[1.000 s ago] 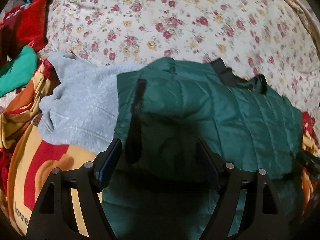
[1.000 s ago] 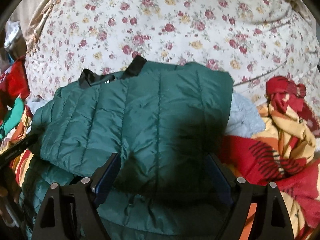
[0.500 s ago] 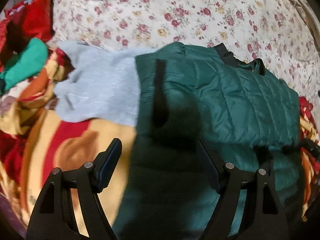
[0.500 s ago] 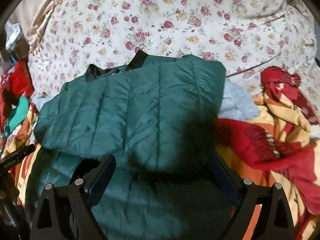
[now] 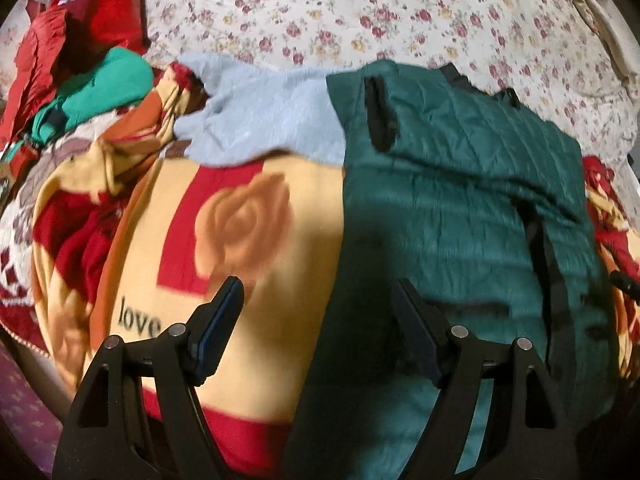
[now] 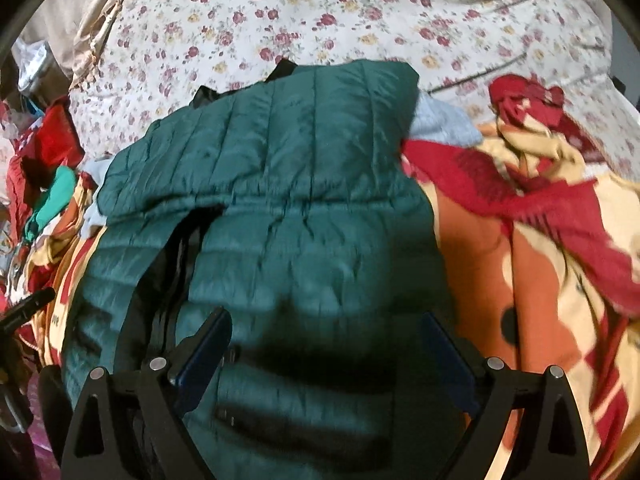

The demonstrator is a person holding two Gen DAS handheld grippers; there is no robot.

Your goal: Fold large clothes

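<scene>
Left wrist view: both tongs (image 5: 316, 320) (image 6: 326, 344) spread, empty, above green jacket's (image 5: 460, 216) edges.

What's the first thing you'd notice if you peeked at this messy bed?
A big dark green puffer jacket lies folded over in the middle of the bed, with its top half laid down over its lower half. Under it spreads a bright blanket in cream, red and orange, with a large rose and the word "love" on it. Behind both lies a white bedspread dotted with little flowers.
</scene>
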